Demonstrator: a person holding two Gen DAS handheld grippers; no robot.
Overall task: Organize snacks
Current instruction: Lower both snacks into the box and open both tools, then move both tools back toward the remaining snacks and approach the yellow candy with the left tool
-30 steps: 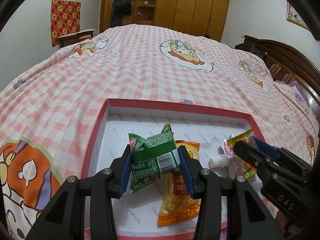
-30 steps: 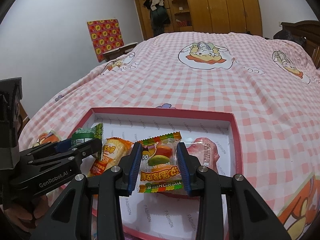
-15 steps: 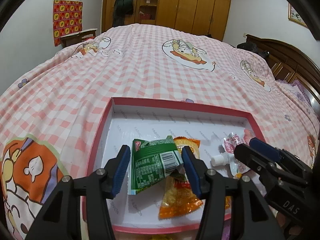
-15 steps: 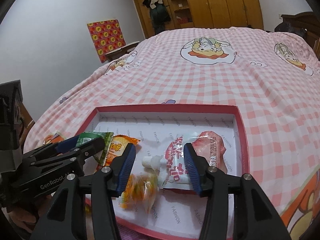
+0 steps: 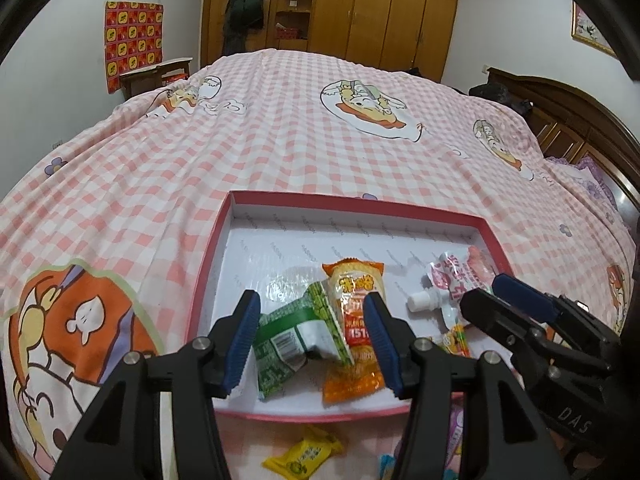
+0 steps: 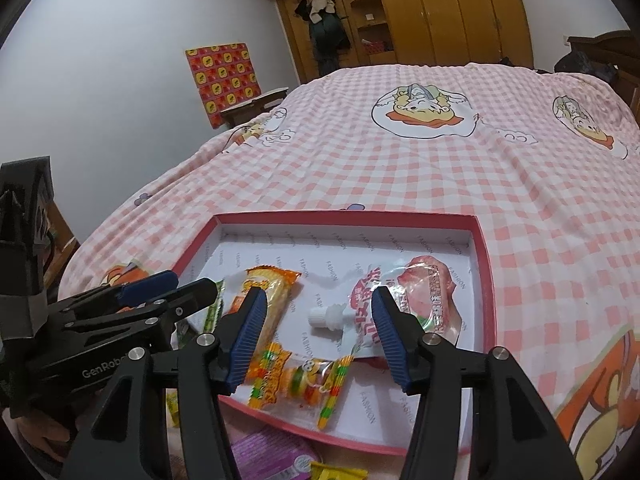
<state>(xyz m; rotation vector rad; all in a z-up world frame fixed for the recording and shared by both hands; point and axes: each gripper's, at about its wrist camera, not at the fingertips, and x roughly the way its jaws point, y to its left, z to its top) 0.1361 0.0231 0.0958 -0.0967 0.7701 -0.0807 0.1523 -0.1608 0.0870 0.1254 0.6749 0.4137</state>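
Note:
A red-rimmed white box (image 5: 304, 202) (image 6: 486, 272) lies on the bed. In it are a green snack packet (image 5: 298, 334), an orange packet (image 5: 354, 300) (image 6: 266, 290), a pink spouted pouch (image 5: 448, 284) (image 6: 376, 304) and a burger gummy packet (image 6: 300, 380). My left gripper (image 5: 312, 338) is open and empty, just above the green packet at the box's near edge. My right gripper (image 6: 316, 338) is open and empty, above the gummy packet and the pouch.
A yellow candy packet (image 5: 304, 454) (image 6: 338, 472) and a purple packet (image 6: 268, 456) lie on the pink checked bedspread (image 5: 280, 128) in front of the box. A wooden headboard (image 5: 580, 120) stands at the right and wardrobes (image 5: 384, 12) at the back.
Both grippers opened and pulled back toward me. The green packet dropped from the left gripper into the box; the gummy packet dropped from the right gripper into the box's near part.

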